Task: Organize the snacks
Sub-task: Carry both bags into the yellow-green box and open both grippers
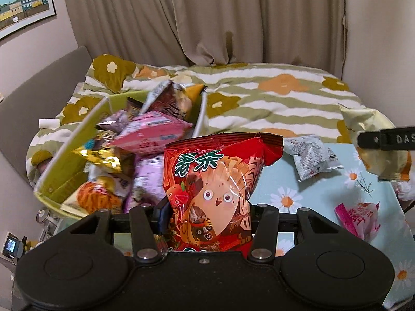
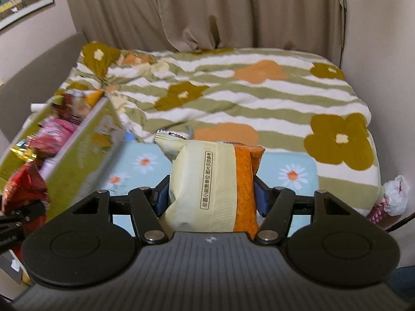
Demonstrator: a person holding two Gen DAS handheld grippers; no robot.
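My left gripper (image 1: 208,213) is shut on a red chip bag (image 1: 218,178) with a cartoon figure, held upright beside the green box (image 1: 64,165). The box is full of several mixed snack packs, a pink one (image 1: 153,134) on top. My right gripper (image 2: 210,194) is shut on a cream and orange snack packet (image 2: 207,178), its blue pads pressing both sides. That packet (image 1: 368,129) shows at the right edge of the left wrist view, with one black finger (image 1: 381,140) across it. The red bag (image 2: 23,186) and green box (image 2: 85,150) appear blurred at the left of the right wrist view.
A grey-white small packet (image 1: 313,158) and a pink wrapped snack (image 1: 360,217) lie on the light-blue daisy tablecloth (image 1: 285,189). Behind the table is a bed with a green-striped floral quilt (image 2: 259,98), then beige curtains. A white-pink wrapper (image 2: 394,199) sits at the table's right edge.
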